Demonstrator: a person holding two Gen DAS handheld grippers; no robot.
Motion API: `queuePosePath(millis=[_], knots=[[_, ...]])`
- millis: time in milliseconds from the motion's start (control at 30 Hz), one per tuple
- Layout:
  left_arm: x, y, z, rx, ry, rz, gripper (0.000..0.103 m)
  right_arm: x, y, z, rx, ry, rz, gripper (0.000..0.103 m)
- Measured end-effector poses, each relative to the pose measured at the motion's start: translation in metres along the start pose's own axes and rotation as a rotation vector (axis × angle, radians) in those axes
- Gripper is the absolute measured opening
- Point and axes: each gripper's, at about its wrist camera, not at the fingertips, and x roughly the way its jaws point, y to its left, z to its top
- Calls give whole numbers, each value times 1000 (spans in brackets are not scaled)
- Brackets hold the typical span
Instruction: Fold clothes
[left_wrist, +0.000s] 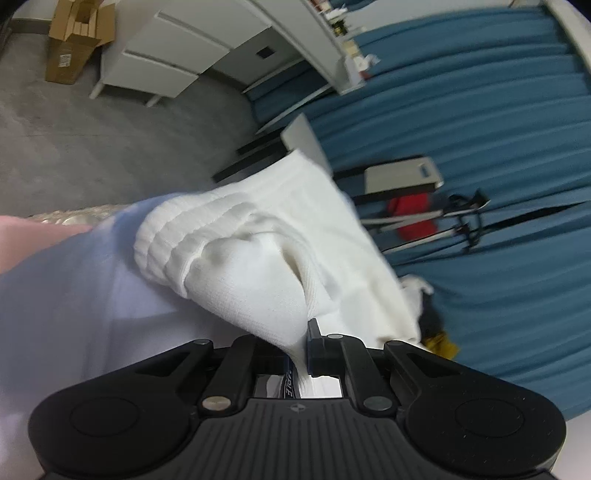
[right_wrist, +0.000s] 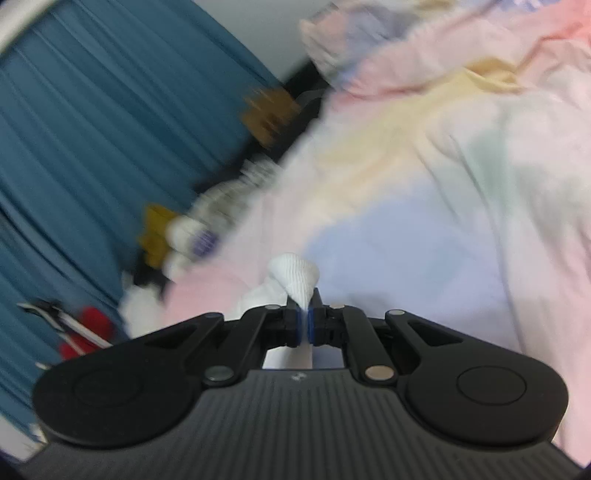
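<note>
A white ribbed sock (left_wrist: 258, 243) fills the middle of the left wrist view. My left gripper (left_wrist: 301, 354) is shut on one end of it, with the ribbed cuff bunched out ahead to the left. My right gripper (right_wrist: 304, 317) is shut on the other white sock end (right_wrist: 295, 277), which sticks up past the fingertips. Under both lies a pastel tie-dye cloth (right_wrist: 424, 184), also seen in the left wrist view (left_wrist: 74, 295). The right wrist view is blurred by motion.
A pile of mixed clothes (right_wrist: 207, 221) lies at the cloth's left edge, with mustard pieces (left_wrist: 441, 341). Blue curtains (left_wrist: 480, 110) hang behind. A white cabinet (left_wrist: 166, 62), a cardboard box (left_wrist: 74, 40), a tripod (left_wrist: 443, 221) and a red object (right_wrist: 88, 328) stand around.
</note>
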Motion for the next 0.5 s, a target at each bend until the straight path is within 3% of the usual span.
queuePosePath(millis=[167,300,433,500], knots=[[0,-9,1,35,-32,-43,8,27,62,22,-81,74,36,7],[5,-32,17,17,-5,-80,7,15,123,71,-25,100,271,7],[-18,-46,30,30,1,-211,8,-32,113,98,-44,-62,394,7],[-25,-45,29,85,27,-216,8,-57,106,110,-56,-148,452,7]])
